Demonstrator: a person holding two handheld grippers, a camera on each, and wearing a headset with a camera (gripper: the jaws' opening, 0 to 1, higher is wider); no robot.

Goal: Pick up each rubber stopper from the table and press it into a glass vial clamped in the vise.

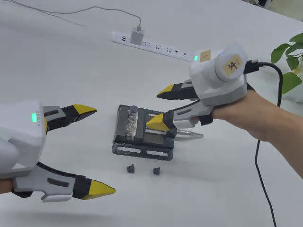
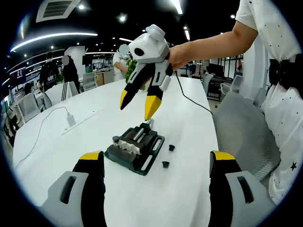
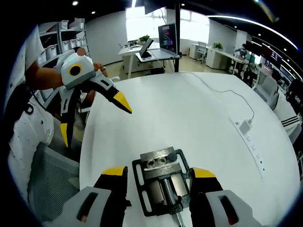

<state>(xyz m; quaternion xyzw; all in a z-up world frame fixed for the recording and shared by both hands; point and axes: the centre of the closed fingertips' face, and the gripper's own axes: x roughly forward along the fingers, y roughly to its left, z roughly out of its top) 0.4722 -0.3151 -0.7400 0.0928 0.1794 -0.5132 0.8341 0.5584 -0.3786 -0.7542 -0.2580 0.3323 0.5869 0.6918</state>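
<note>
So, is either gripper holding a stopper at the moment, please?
No: two stoppers lie on the table beside the vise, and the left gripper and right gripper stand open, empty.

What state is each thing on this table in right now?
Left yellow-tipped gripper: open, empty.
Right yellow-tipped gripper: open, empty.
Dark metal vise: holding glass vials.
End glass vial: stoppered; the others open.
Two black rubber stoppers: loose on white table.
White charger: plugged into white power strip.

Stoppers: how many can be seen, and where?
3 stoppers: one and another loose on the table before the vise; a third caps an end vial in it. More may be hidden.
</note>
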